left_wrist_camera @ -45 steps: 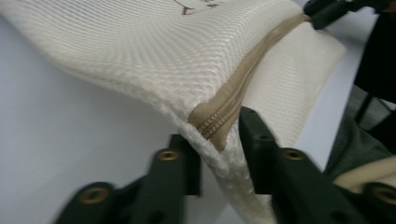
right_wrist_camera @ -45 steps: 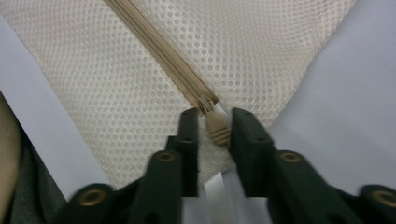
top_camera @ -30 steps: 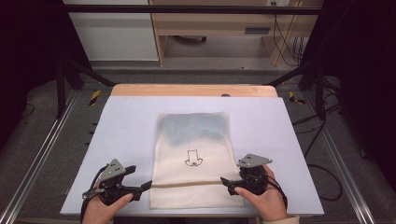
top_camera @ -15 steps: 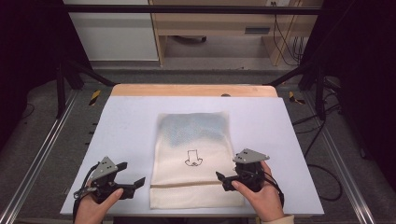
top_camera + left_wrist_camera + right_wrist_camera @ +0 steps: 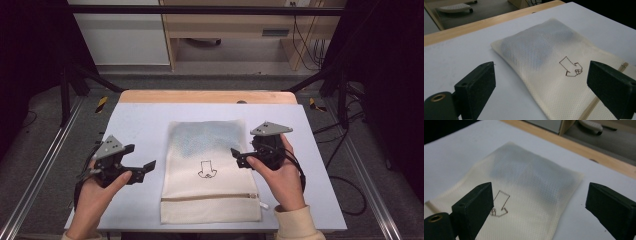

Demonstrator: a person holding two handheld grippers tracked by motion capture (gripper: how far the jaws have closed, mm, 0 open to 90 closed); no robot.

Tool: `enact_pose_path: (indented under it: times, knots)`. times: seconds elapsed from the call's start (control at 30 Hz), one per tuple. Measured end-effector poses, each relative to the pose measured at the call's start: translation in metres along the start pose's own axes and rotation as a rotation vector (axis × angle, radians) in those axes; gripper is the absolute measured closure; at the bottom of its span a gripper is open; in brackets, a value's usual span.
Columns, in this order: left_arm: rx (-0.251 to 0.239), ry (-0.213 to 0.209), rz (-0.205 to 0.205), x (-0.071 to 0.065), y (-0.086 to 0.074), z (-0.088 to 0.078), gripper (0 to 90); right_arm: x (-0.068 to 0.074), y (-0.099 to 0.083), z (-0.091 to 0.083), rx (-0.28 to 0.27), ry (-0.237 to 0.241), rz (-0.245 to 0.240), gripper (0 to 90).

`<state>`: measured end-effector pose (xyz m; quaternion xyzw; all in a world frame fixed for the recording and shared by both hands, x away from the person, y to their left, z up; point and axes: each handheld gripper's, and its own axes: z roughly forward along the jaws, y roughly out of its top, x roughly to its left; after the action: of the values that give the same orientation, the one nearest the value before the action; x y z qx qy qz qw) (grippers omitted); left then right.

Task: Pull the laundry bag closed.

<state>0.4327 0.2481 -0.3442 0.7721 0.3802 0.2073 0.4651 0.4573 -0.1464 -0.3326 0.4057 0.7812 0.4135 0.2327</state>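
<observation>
A cream mesh bag (image 5: 210,170) lies flat in the middle of the white table (image 5: 140,120), its zipper (image 5: 210,197) near the front edge. A small line drawing (image 5: 206,170) marks its middle, and something blue-grey shows through the far half. My left gripper (image 5: 140,159) hovers open just left of the bag, apart from it. At the bag's right edge my right gripper (image 5: 239,156) is open with nothing in it. The bag (image 5: 549,57) lies ahead of the left gripper (image 5: 544,85). The right gripper (image 5: 541,207) looks along the bag (image 5: 531,185).
A wooden strip (image 5: 200,96) borders the table's far edge. Metal rails (image 5: 45,165) run along both sides, with cables (image 5: 350,185) on the floor to the right. A cabinet (image 5: 120,35) and wooden furniture (image 5: 235,30) stand beyond the table.
Both grippers have left the bag's front corners by the zipper and moved away from the person along its sides. The bag's front edge now lies flat.
</observation>
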Motion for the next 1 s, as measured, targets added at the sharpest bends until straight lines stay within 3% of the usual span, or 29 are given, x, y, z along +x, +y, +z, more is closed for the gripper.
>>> enact_pose_path:
  times: [0.13, 0.27, 0.37, 0.53, 0.77, 1.0]
  knots:
    - [-0.014, 0.012, -0.008, 0.007, 0.006, -0.003, 5.9, -0.003, 0.004, -0.002, -0.023, -0.002, 0.001, 7.9]
    - [-0.017, 0.056, -0.029, 0.019, -0.001, -0.012, 5.6, -0.006, 0.002, -0.003, -0.015, -0.001, -0.009, 7.1]
    - [-0.022, 0.076, -0.052, 0.03, -0.009, -0.016, 5.5, -0.012, -0.003, -0.003, -0.012, -0.016, 0.009, 6.7]
    - [-0.016, 0.086, -0.094, 0.047, -0.023, -0.014, 5.5, -0.027, -0.013, -0.005, -0.02, -0.038, 0.045, 6.5]
    - [-0.029, 0.121, -0.128, 0.062, -0.035, -0.015, 5.0, -0.046, -0.025, -0.008, -0.026, -0.053, 0.083, 5.7]
    - [-0.032, 0.148, -0.144, 0.073, -0.042, -0.019, 5.0, -0.069, -0.041, -0.01, -0.019, -0.106, 0.122, 6.0]
